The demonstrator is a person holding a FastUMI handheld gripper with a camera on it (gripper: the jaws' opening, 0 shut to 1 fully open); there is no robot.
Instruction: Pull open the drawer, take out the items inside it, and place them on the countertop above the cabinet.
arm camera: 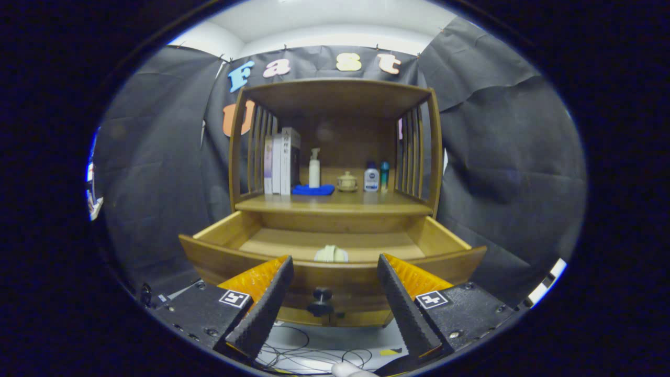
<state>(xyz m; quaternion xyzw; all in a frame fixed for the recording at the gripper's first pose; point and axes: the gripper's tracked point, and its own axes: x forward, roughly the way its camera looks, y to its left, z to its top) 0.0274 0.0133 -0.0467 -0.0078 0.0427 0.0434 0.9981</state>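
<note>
The wooden cabinet's drawer (220, 254) stands pulled out toward me, its dark knob (321, 296) on the front panel between my fingers. Inside the drawer lies a pale cream item (331, 254), near the front wall and partly hidden by it. The countertop (335, 203) above the drawer carries several things. My gripper (335, 272) is open, held just in front of the drawer front, with nothing between its fingers.
On the countertop stand upright books (281, 161), a white pump bottle (314, 168) on a blue cloth (313, 189), a small lidded jar (346, 181), a white bottle (371, 179) and a teal bottle (384, 176). Cables (314, 353) lie on the floor below.
</note>
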